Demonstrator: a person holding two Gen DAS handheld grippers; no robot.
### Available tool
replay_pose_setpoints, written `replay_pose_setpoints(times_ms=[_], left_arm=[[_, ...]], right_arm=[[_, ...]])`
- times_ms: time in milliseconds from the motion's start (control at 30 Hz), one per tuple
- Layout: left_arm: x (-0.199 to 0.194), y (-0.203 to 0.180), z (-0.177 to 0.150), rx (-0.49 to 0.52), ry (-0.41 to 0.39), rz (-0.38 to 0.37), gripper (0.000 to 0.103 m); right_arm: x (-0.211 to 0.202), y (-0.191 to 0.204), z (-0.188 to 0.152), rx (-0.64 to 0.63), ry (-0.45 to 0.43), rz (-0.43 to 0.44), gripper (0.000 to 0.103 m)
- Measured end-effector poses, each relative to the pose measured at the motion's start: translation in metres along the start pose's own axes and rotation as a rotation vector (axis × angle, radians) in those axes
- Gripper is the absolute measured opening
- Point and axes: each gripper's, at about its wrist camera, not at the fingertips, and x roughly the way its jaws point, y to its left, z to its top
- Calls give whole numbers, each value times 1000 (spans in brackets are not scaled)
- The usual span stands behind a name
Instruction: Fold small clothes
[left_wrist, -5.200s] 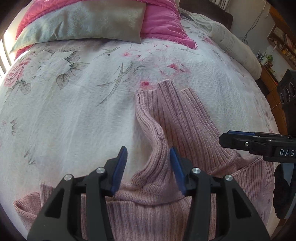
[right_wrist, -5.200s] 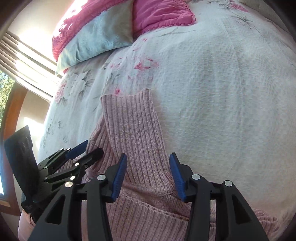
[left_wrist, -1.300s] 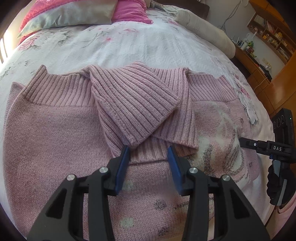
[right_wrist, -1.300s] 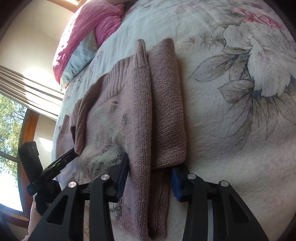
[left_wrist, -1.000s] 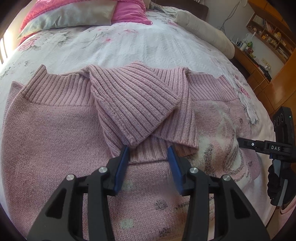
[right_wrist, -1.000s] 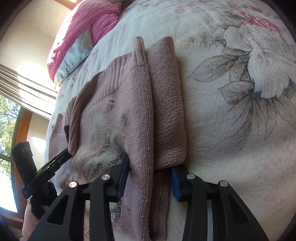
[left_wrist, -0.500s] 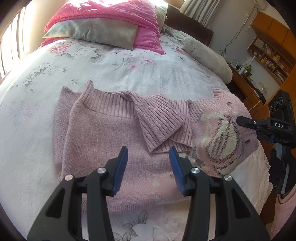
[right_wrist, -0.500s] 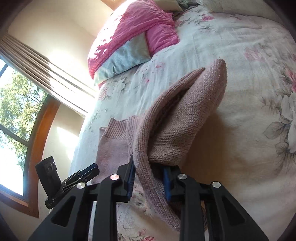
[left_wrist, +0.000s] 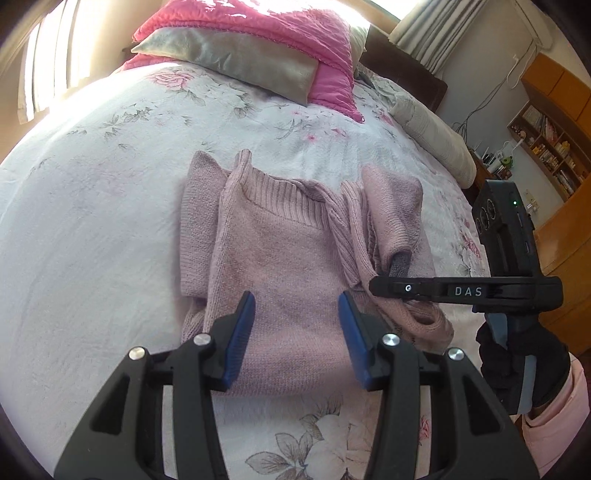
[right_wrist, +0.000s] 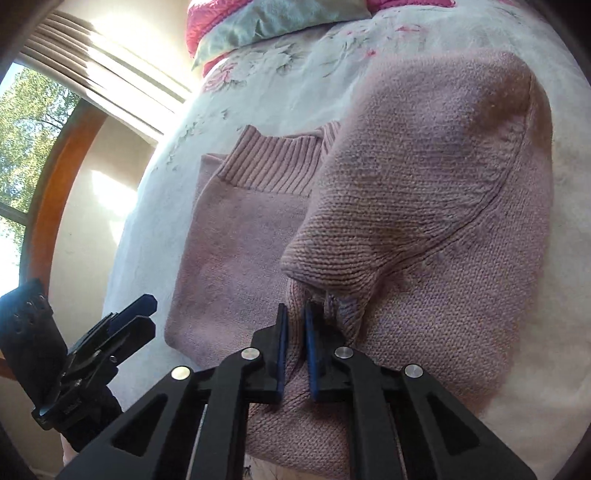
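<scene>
Floral bed (left_wrist: 92, 221), pink sweater (left_wrist: 280, 258) mid-bed. Right gripper (right_wrist: 293, 332) fingers pinch side panel, lifted; left gripper (left_wrist: 297, 325) spread, empty. Carry fold across flat, edges aligned.

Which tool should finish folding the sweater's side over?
Right. The right tool is shut on the lifted edge of the pink sweater; the left tool hovers open, holding nothing.

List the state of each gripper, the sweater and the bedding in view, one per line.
left gripper: open, above the sweater, holding nothing
right gripper: shut on the sweater's side
pink sweater: lying on the bed, right side lifted and folding over the body
floral bedspread: spread flat
grey pillow: lying at the head of the bed
</scene>
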Motion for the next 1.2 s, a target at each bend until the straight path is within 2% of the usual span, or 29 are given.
replay_pose_setpoints(times_ms=[67,200,300,333,367,467,600,700,900,1000,1033,1100,1167,1200], left_arm=[[-1,3,0,-8,3,-9,47],[1,4,3,-41,17,-57,48],[8,-4,8,-53,29,-100,50],[11,-9,9,-53,32,-115,52],[16,-14,11,-52,39,-122,53],[35,-31,17,-34,67,-124,59],[65,-53,18,-26,127,-134,60],[84,-65,17,-33,159,-129,60],[111,-81,15,-82,214,-171,60],[120,-87,14,-91,229,-158,60],[122,-89,14,-91,233,-151,59],[124,-93,12,-93,241,-129,46],[120,-97,11,-87,224,-115,23],[117,-99,11,-77,212,-103,21]], right_arm=[[8,-3,-4,14,9,6,10],[-2,-10,-5,25,-4,82,14],[-37,-6,-12,4,-41,147,34],[-54,-4,-15,-9,-67,153,49],[-71,-4,-19,-28,-102,144,50],[-114,-18,-33,-28,-174,66,50],[-134,-62,-59,39,-190,-31,50],[-136,-97,-78,107,-200,4,50],[-122,-131,-106,173,-201,26,50],[-113,-142,-113,206,-198,37,50],[-111,-143,-115,209,-197,36,50],[-108,-146,-119,212,-192,32,50],[-105,-149,-121,216,-192,41,50],[-104,-151,-122,222,-194,44,50]])
